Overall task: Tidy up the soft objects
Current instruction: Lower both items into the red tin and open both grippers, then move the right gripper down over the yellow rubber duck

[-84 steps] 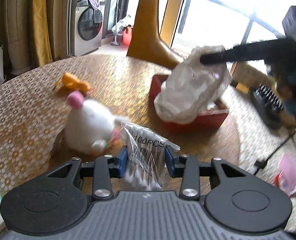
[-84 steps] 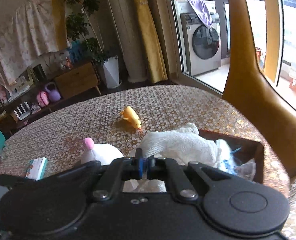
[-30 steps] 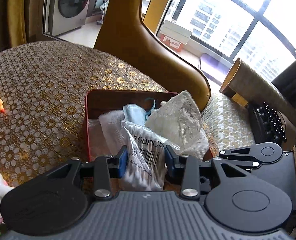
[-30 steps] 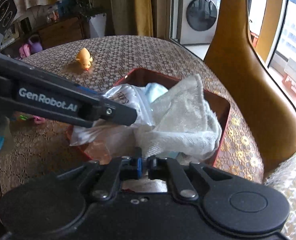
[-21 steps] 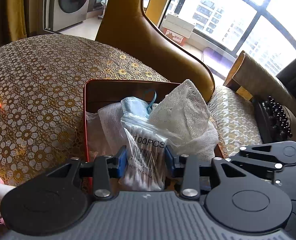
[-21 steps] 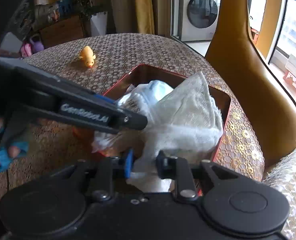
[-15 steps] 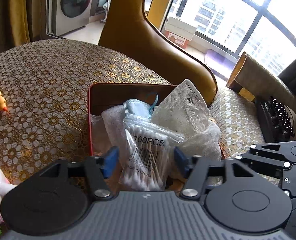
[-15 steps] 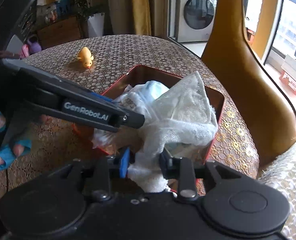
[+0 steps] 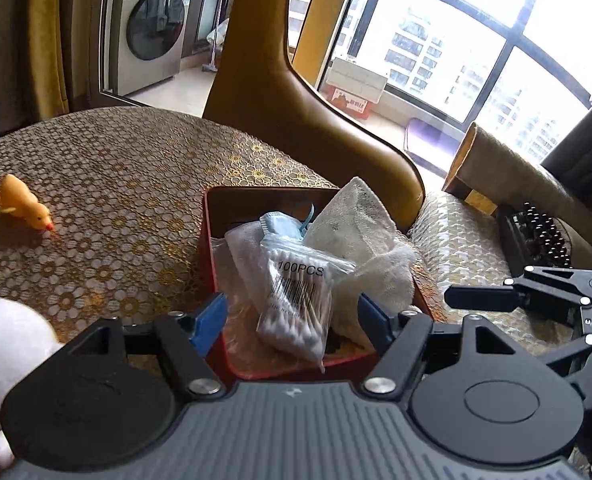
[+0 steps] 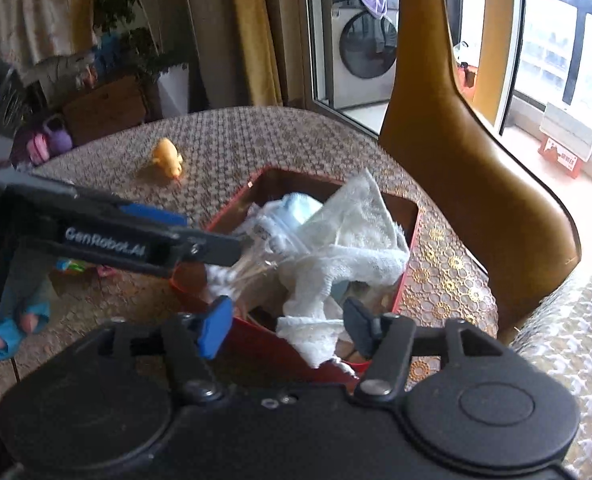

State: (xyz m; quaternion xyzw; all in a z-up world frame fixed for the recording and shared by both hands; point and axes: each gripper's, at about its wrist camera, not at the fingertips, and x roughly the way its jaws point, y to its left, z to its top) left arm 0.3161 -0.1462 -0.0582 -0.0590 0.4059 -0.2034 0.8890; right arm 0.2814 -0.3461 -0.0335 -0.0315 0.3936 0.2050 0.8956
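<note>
Red tray (image 9: pixel 212 240) rim between left gripper (image 9: pixel 292 320) fingers.

The bag of cotton swabs (image 9: pixel 296 304), clamped between the pads of the left gripper (image 9: pixel 292 320) a second earlier, is now released and lies in the red box (image 9: pixel 212 240), the jaws opening with the pads clear of it on either side. The white mesh cloth (image 10: pixel 335 248), previously pinched by the right gripper (image 10: pixel 284 324), is likewise let go and drapes over the box's near wall between opening jaws. Both items, carried above the table earlier, are now deposited in the box.
</note>
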